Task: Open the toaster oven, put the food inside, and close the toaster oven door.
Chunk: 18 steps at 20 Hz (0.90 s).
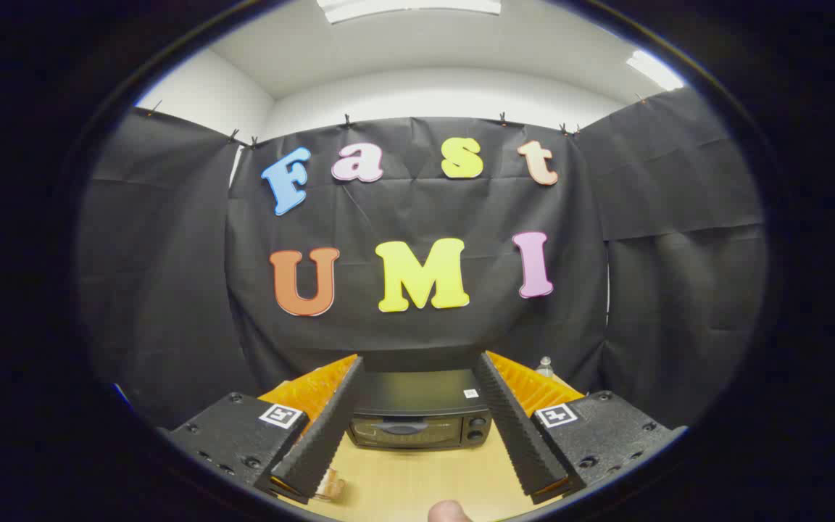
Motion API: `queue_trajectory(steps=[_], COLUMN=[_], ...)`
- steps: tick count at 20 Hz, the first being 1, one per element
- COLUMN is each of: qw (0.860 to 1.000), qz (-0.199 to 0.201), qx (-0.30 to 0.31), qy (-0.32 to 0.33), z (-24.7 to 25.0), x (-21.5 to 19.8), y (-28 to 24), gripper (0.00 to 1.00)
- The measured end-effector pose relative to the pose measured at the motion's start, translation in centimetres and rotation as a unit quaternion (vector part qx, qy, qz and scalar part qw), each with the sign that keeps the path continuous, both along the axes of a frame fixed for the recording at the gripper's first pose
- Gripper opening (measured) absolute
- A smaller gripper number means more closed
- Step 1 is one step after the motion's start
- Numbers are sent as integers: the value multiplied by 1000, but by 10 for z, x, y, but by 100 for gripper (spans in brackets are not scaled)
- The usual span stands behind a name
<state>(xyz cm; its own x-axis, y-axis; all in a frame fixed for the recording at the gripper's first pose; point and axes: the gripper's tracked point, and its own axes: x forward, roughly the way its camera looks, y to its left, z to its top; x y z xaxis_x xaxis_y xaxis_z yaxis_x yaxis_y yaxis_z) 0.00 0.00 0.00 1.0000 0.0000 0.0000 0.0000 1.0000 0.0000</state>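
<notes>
Your tool (pixel 417 362) is spread wide and holds nothing; its two ribbed, wedge-shaped fingers (pixel 323 428) frame open air. Between them and well beyond their tips sits the toaster oven (pixel 420 413), a boxy dark appliance with a glass-fronted door (pixel 397 430) that looks closed, and two round knobs (pixel 476 428) on the side toward your right finger. It rests on a smooth, pale wood-grain counter (pixel 417 478). Close under your left finger lies a small pale brown item (pixel 330 484), possibly the food, though too little of it shows to tell. A rounded, blurred shape (pixel 449 512) sits at the near counter edge; I can't identify it. Beyond the right finger a small clear bottle (pixel 545 366) stands by the cloth.

Risks, as I judge them: the oven looks light, so pulling the door could drag it across the smooth counter. Coming in high, you may miss the door's top edge. Sweeping low, your left finger could knock the item beneath it.
</notes>
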Motion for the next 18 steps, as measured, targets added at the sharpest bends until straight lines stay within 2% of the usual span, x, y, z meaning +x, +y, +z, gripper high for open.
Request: queue_trajectory(steps=[18], qw=[1000], qz=[-10], qx=[3], qy=[7], z=[-1], x=[12], y=[-5], gripper=[100])
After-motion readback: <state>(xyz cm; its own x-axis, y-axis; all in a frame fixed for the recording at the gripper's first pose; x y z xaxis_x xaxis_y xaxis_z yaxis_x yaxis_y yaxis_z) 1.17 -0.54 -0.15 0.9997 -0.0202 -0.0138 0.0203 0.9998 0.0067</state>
